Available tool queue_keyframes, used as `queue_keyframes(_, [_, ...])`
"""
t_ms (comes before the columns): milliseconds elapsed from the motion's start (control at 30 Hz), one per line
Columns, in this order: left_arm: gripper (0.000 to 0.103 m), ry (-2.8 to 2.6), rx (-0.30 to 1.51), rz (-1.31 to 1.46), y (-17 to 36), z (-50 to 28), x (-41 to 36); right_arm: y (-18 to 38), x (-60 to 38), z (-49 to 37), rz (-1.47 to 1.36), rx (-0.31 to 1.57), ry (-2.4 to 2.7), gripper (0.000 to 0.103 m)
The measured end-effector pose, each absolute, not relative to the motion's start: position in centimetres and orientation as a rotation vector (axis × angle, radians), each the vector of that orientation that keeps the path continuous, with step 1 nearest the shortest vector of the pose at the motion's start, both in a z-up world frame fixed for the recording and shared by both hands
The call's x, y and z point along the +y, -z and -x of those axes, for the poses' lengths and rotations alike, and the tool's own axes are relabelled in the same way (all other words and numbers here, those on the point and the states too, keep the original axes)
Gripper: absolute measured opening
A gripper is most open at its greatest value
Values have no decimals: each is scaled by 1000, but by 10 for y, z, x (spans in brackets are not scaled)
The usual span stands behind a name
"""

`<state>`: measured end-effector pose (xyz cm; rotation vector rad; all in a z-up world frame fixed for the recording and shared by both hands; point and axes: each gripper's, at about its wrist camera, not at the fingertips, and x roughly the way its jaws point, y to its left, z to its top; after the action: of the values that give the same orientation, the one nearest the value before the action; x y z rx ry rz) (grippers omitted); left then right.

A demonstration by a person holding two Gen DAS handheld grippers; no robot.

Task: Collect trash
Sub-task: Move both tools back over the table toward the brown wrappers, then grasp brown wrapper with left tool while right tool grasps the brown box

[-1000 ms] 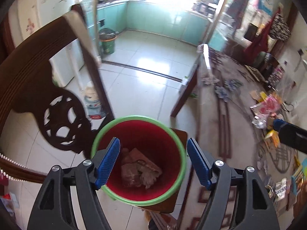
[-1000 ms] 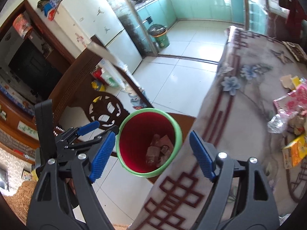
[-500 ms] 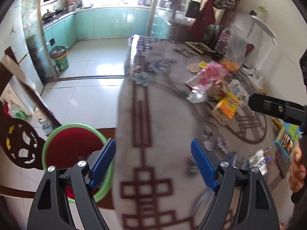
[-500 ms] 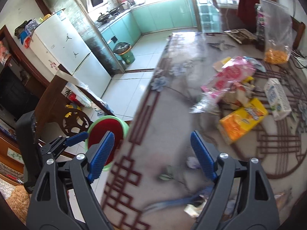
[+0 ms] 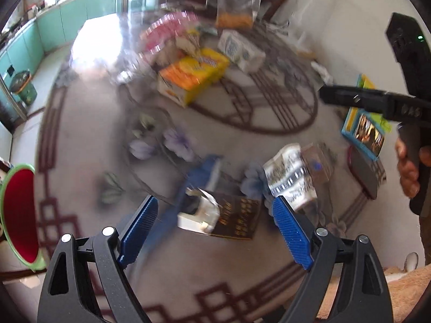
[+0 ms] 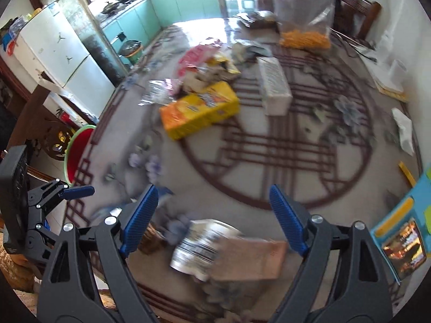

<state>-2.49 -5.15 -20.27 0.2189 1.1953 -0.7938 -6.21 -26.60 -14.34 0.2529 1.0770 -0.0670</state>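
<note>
My left gripper is open and empty above a torn dark-and-white packet on the table. A crumpled silver wrapper lies just right of it. My right gripper is open and empty over the same silver wrapper and a brown card piece. The red bin with a green rim stands off the table's left edge; it also shows in the right wrist view. The left gripper shows at the left of the right wrist view.
A yellow-orange box, a white carton, pink packaging and a clear bag of orange snacks lie farther back on the patterned tablecloth. Blue booklets lie at the right edge. A fridge stands left.
Both grippers have swung right from above the red bin to over the table and dropped closer to the wrappers near its front edge. Both stayed open.
</note>
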Motion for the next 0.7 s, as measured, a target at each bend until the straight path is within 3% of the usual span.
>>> queue_keyframes(133, [83, 732, 1332, -62, 224, 25, -58, 149, -293, 84, -266, 1085, 83, 83])
queue_keyframes(333, [79, 569, 1444, 75, 255, 17, -65, 171, -304, 104, -4, 1171, -10, 84])
queue_keyframes(467, [32, 549, 1440, 49, 259, 15, -75, 188, -295, 110, 86, 1248, -167, 88])
queue_keyframes(700, [27, 549, 1402, 99, 246, 10, -71, 208, -267, 105, 207, 1283, -283, 88])
